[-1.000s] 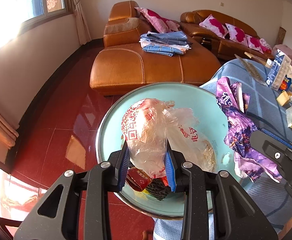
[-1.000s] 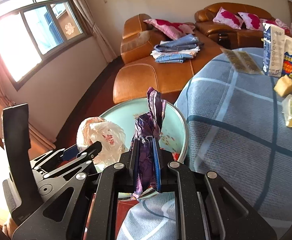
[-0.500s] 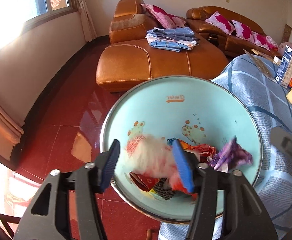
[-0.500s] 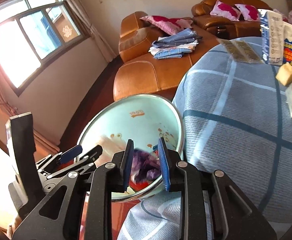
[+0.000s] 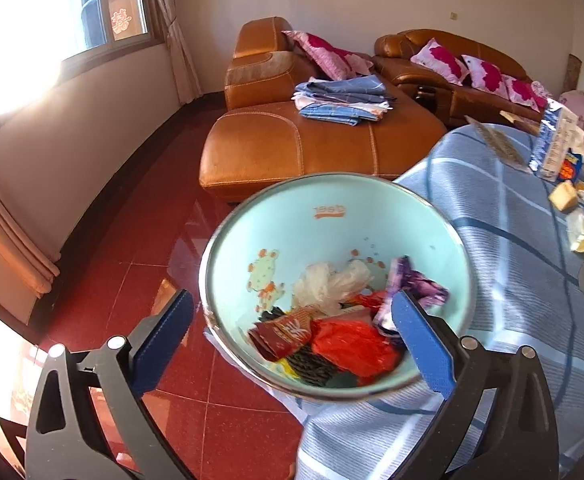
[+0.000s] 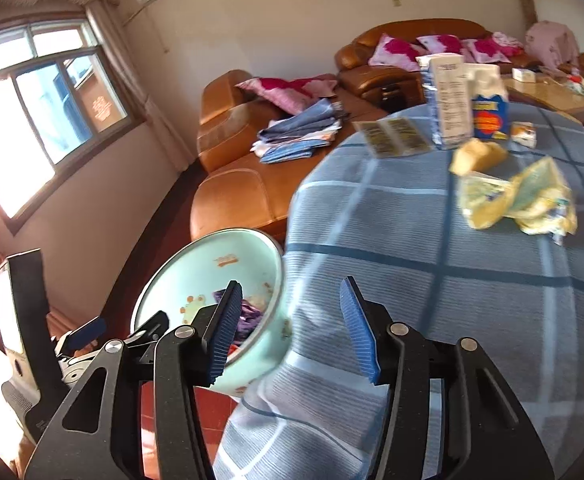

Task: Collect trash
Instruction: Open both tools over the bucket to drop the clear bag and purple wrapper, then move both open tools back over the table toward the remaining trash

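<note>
A pale green basin [image 5: 332, 216] stands beside the table's near left edge; it also shows in the right wrist view [image 6: 195, 264]. In it lie a white plastic bag [image 5: 332, 282], a purple wrapper [image 5: 416, 284] and red wrappers [image 5: 352, 344]. My left gripper [image 5: 292, 340] is open and empty above the basin's near rim. My right gripper [image 6: 292, 328] is open and empty over the table edge beside the basin. A crumpled yellow wrapper [image 6: 520, 200] lies on the blue checked tablecloth [image 6: 432, 280].
On the table's far side stand a milk carton [image 6: 448, 100], a blue and yellow box [image 6: 488, 116], a piece of bread [image 6: 478, 156] and flat sachets [image 6: 392, 136]. An orange leather sofa [image 5: 312, 144] with folded cloths stands behind. The floor is red tile.
My left gripper opened and dropped the white plastic bag into the basin. My right gripper opened and dropped the purple wrapper into it, then swung right over the table.
</note>
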The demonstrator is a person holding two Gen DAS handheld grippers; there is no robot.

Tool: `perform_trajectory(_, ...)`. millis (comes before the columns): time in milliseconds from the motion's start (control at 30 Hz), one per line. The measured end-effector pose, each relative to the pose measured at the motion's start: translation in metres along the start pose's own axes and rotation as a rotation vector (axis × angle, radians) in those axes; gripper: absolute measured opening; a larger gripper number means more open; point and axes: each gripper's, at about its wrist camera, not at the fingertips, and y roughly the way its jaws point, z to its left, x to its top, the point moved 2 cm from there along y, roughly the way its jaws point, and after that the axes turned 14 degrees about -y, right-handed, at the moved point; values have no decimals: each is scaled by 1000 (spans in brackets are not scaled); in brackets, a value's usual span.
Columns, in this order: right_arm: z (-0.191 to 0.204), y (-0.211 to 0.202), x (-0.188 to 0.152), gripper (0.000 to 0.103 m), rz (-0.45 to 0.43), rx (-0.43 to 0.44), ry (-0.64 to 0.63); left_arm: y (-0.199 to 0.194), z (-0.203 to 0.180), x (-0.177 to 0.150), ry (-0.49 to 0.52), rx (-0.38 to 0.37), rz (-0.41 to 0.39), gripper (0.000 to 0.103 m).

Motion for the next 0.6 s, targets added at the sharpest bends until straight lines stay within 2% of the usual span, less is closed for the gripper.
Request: perform_trajectory(600, -84, -60, -38, 55, -26, -164, 149, -38, -68, -46, 123, -133, 47, 97)
